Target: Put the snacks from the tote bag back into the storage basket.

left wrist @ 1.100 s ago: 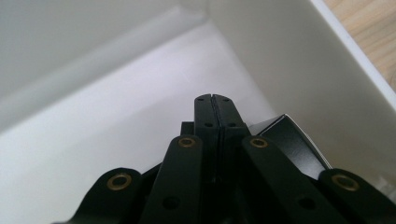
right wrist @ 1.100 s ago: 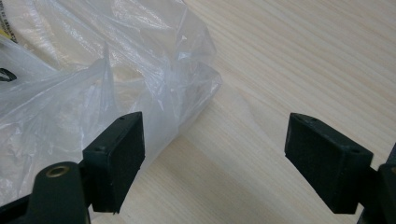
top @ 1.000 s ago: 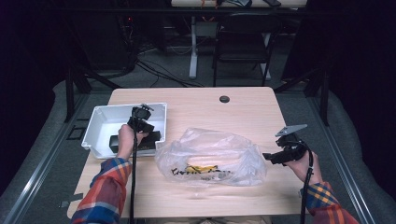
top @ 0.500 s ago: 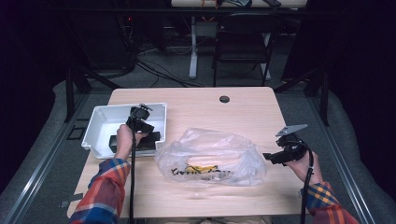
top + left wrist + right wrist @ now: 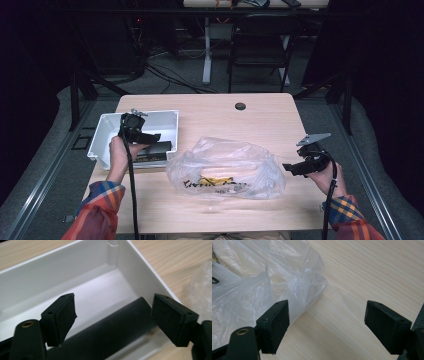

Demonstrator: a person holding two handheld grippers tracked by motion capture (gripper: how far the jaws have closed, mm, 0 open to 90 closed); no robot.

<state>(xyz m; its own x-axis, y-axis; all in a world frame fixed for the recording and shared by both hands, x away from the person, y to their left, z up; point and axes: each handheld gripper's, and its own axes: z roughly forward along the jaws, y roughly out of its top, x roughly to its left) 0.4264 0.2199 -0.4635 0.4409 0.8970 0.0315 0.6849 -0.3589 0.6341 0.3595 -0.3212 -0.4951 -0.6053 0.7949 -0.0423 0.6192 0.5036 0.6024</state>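
**Left claw open over the bin, right claw open beside the bag**

My left gripper [image 5: 150, 136] hangs above the white bin [image 5: 162, 119], and its jaws have just been opening. They now stand wide apart. In the left gripper view the black bar [image 5: 110, 330] lies on the bin floor below the gap, and neither pad presses on it. The bar rests along the bin's near wall, well inside the rim. The bin's far corner sits ahead of the jaws, with bare white floor between the bar and the far wall.

My right gripper [image 5: 295, 167] hovers just off the right edge of the clear plastic bag [image 5: 225, 167], jaws spread wide and holding nothing. In the right gripper view one pad [image 5: 275, 323] sits close against the bag's crumpled edge. I cannot tell whether it touches the film. The other pad stands over bare table [image 5: 362, 277].

The bag lies just right of the bin, nearly touching its near corner, with yellow and black contents [image 5: 212, 182] inside. Beyond the bag, the table is bare wood to the far edge, apart from a small dark round cap [image 5: 240, 106].
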